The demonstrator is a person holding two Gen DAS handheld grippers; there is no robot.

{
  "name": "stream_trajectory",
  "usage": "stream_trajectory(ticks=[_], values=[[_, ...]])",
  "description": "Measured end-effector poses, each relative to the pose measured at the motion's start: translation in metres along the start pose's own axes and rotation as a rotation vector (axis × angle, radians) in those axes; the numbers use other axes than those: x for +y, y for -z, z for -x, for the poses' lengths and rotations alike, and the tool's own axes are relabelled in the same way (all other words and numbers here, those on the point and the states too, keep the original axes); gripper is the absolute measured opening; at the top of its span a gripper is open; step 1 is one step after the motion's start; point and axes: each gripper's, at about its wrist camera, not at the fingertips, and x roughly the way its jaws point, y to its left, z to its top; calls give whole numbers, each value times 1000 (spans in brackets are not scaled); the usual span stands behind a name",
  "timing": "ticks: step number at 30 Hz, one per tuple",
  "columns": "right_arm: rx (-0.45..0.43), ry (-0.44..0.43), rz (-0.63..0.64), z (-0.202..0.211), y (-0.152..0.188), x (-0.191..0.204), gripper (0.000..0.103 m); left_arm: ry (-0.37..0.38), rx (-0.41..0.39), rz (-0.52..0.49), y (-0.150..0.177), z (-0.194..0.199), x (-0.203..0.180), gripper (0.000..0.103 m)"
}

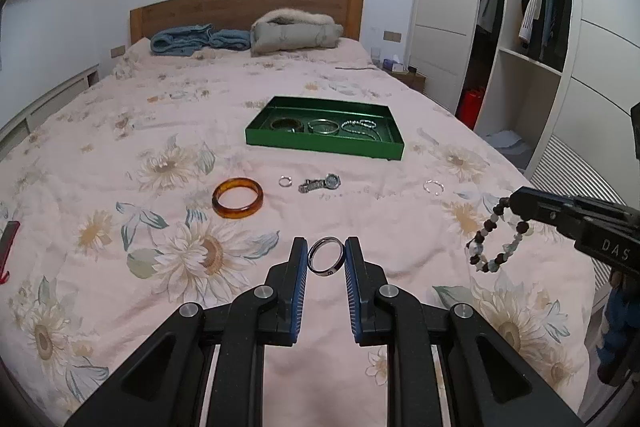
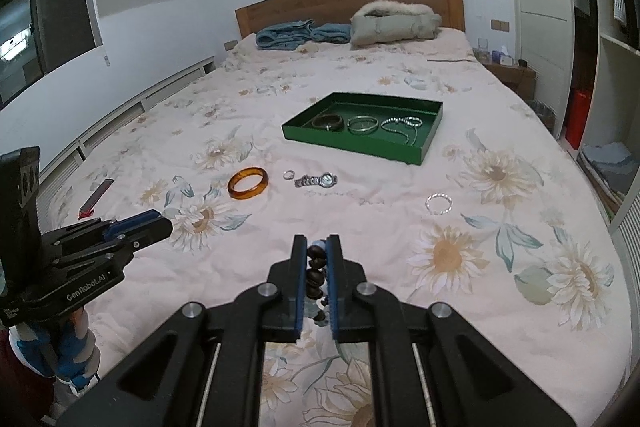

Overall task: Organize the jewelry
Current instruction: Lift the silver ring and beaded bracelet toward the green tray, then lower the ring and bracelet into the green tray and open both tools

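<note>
Left gripper: clamped on a metal ring, off the bed.
Right gripper: clamped on a bead bracelet.
Bed, 12 o'clock: amber bangle, small ring, watch, silver ring left.
Tray, beyond: dark bangle, silver bangles, chain bracelets in.
Progress: about half.

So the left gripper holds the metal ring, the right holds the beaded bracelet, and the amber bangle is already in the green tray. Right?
Not quite: the translucent amber bangle still lies on the floral bedspread, short of the green rectangular tray, as the left wrist view shows. The left gripper does hold the metal ring, and the right gripper the dark beaded bracelet.
</note>
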Motion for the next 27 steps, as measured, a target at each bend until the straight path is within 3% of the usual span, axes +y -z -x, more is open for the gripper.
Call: stream_trajectory(ticks=[9, 15, 27], values=[[-43, 11, 26, 14, -22, 4, 8, -29, -39, -10, -19, 5, 2, 19], [-73, 18, 44, 15, -50, 4, 8, -58, -84, -39, -51, 2, 1, 19], [-160, 29, 93, -9, -159, 5, 8, -140, -176, -86, -143, -31, 7, 19]])
